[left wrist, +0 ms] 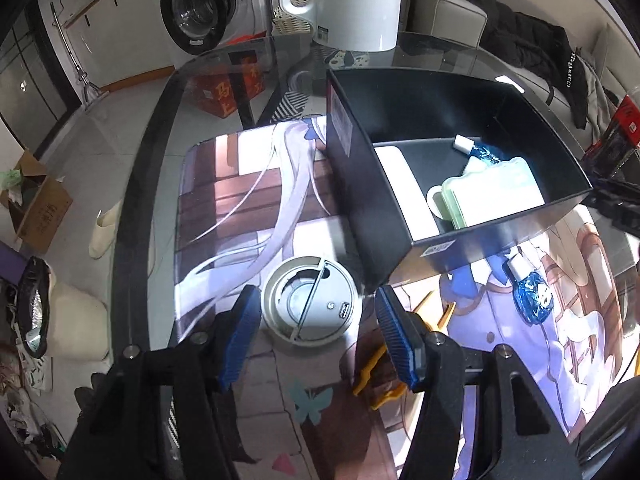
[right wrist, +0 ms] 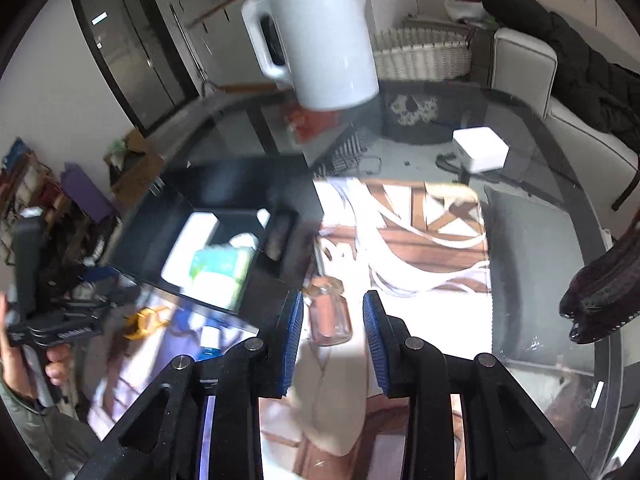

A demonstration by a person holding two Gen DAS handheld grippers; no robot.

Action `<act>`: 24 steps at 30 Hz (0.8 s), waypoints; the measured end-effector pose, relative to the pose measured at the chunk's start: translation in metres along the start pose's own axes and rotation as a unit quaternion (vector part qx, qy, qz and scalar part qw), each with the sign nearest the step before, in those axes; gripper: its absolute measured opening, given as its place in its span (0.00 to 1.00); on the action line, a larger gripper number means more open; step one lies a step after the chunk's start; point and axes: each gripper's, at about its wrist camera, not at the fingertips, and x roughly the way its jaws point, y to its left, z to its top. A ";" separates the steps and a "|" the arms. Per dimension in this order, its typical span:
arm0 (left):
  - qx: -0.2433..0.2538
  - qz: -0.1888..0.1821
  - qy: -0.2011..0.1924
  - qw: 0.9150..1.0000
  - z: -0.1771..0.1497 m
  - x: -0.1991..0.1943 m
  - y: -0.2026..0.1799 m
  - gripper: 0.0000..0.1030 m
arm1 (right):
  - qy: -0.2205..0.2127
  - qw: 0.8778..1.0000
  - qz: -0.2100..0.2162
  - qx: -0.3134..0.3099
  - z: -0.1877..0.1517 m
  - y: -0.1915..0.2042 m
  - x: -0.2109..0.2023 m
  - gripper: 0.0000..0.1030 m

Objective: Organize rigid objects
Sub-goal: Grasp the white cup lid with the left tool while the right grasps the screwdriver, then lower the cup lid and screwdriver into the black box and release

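A black open box [left wrist: 352, 168] stands on the printed mat; it holds a pale green container [left wrist: 492, 196] and a blue-wrapped item [left wrist: 480, 152]. It also shows in the right wrist view [right wrist: 152, 220]. A round grey-white device [left wrist: 310, 300] lies on the mat between the fingers of my open left gripper [left wrist: 316, 312]. A blue wrapped bottle [left wrist: 530, 294] and a yellow clip [left wrist: 376, 376] lie on the mat. My right gripper [right wrist: 332, 308] is open around a small clear jar with brown contents [right wrist: 330, 314], not touching it.
A white jug [right wrist: 320, 40] stands at the far side of the glass table [left wrist: 136, 184], also in the left wrist view [left wrist: 352, 0]. A white box [right wrist: 480, 148] sits at the back right. A black object [right wrist: 600, 292] lies at the right edge.
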 end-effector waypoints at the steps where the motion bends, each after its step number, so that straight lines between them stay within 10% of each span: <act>1: -0.002 -0.005 0.004 1.000 0.001 0.003 0.001 0.58 | 0.004 1.000 -0.002 -0.004 0.001 0.001 0.007 0.32; 24: -0.009 0.005 -0.034 0.999 -0.003 -0.028 -0.002 0.47 | -0.028 1.000 -0.001 0.008 -0.001 0.009 -0.017 0.26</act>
